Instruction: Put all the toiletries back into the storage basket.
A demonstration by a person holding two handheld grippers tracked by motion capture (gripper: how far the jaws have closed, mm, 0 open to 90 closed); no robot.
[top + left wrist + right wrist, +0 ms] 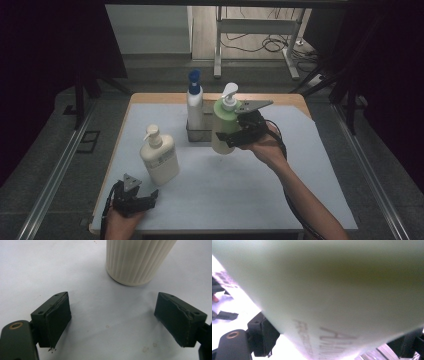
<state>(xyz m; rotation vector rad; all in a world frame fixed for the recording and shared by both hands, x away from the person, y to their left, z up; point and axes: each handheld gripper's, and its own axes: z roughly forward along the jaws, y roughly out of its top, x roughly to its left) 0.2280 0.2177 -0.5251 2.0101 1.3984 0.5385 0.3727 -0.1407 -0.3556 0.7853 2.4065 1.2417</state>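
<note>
A pale green pump bottle (221, 125) with a white pump head hangs above the table, and my right gripper (234, 129) is shut on its body from the right. In the right gripper view the green bottle (337, 290) spans the gap between the two black pads (268, 336). At the near left corner my left gripper (142, 192) rests low, open, with nothing between its fingers. A cream ribbed pump bottle (159, 157) stands just beyond it. In the left gripper view the cream bottle's base (137, 260) stands ahead of the left gripper (111, 312).
A white bottle with a blue cap (194, 102) stands in a small dark holder (199, 134) at the back middle, right beside the green bottle. A white mat (225, 190) covers the wooden table. Metal rails run along both sides of the table.
</note>
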